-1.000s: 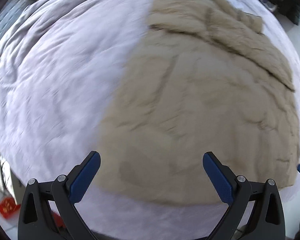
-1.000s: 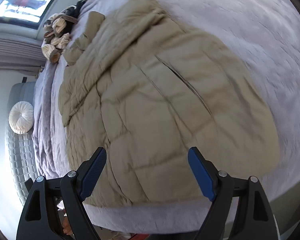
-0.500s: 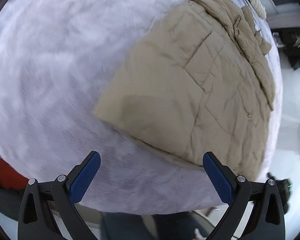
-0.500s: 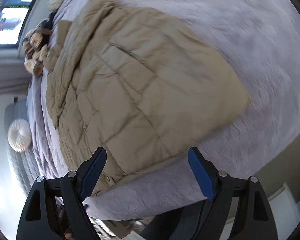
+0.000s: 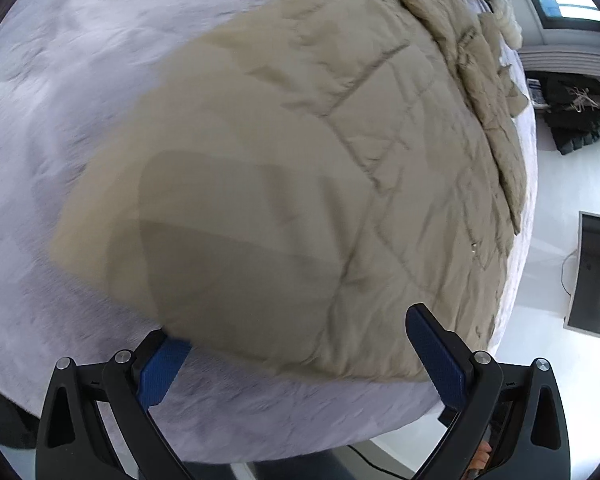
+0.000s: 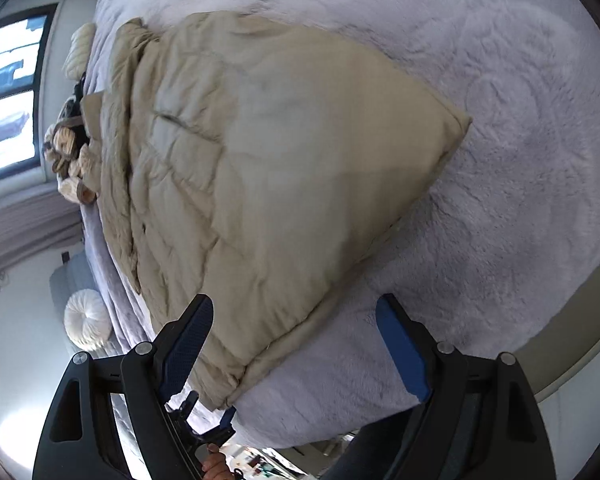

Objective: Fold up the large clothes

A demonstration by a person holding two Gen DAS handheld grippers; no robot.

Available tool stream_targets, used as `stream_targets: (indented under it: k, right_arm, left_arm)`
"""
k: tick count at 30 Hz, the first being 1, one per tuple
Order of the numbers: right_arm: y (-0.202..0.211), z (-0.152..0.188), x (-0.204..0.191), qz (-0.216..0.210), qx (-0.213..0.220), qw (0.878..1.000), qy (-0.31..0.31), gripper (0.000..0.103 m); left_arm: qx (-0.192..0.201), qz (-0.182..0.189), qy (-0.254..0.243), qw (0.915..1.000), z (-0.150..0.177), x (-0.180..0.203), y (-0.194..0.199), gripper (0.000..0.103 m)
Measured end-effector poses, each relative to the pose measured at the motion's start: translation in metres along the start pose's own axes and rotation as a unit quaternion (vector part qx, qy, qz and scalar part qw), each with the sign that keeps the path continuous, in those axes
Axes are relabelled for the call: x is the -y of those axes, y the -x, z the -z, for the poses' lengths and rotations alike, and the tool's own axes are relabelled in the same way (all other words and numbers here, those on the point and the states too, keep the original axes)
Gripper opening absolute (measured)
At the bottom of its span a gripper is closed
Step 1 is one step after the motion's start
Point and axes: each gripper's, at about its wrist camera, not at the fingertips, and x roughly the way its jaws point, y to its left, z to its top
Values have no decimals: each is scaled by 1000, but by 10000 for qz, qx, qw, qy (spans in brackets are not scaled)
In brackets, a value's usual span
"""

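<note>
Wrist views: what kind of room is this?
Most likely a bedroom: a beige quilted jacket lies on a wide bed under a pale fluffy blanket, with a window and round white cushion beside it.

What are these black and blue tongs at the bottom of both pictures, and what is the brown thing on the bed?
They are two hand-held grippers; a person holds one in each hand. Each carries a wide-angle camera looking along its fingers, so each picture shows one gripper from behind. In the left picture the left gripper is open at the near edge of a beige quilted jacket. In the right picture the right gripper is open too, over a near corner of the same jacket. The jacket lies spread on a pale purple blanket. Nothing is held yet.
</note>
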Motion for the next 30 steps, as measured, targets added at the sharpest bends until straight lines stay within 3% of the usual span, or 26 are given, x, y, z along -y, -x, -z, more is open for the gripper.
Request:
stream_targets:
  k: [6, 9, 11, 13, 14, 16, 18, 19, 21, 30]
  right_arm:
    - [-7, -5, 6, -446, 184, 9984, -283, 86]
    - [-5, -6, 3, -779, 302, 9958, -362, 86]
    - [-2, -8, 0, -910, 375, 9945, -363, 86]
    - [-1, -9, -1, -946, 450, 9937, -408, 86]
    - [-1, -9, 0, -985, 480, 9930, -442, 83]
    - [0, -12, 1, -1031, 508, 9920, -518, 65]
    - [0, -14, 2, -984, 503, 9923, -554, 24]
    - [1, -15, 2, -982, 512, 9923, -555, 19]
    - [5, -16, -1, -1045, 499, 9924, -417, 14]
    - [27, -29, -49, -1450, 391, 9884, 234, 11]
  left_arm:
    - [122, 193, 95, 9997, -12, 8, -8, 102]
    - [231, 130, -22, 9996, -14, 14, -4, 80]
    - [255, 135, -142, 9995, -16, 13, 0, 50]
    - [257, 181, -246, 9992, -18, 12, 4, 26]
    - [268, 227, -288, 9990, -19, 11, 6, 19]
    - [283, 387, -377, 9981, -21, 11, 14, 17]
    - [308, 495, -433, 9974, -23, 14, 21, 17]
    - [337, 565, -485, 9967, -24, 17, 26, 17]
    - [394, 654, -577, 9954, -26, 23, 35, 17]
    - [821, 1108, -914, 9862, -52, 75, 82, 17]
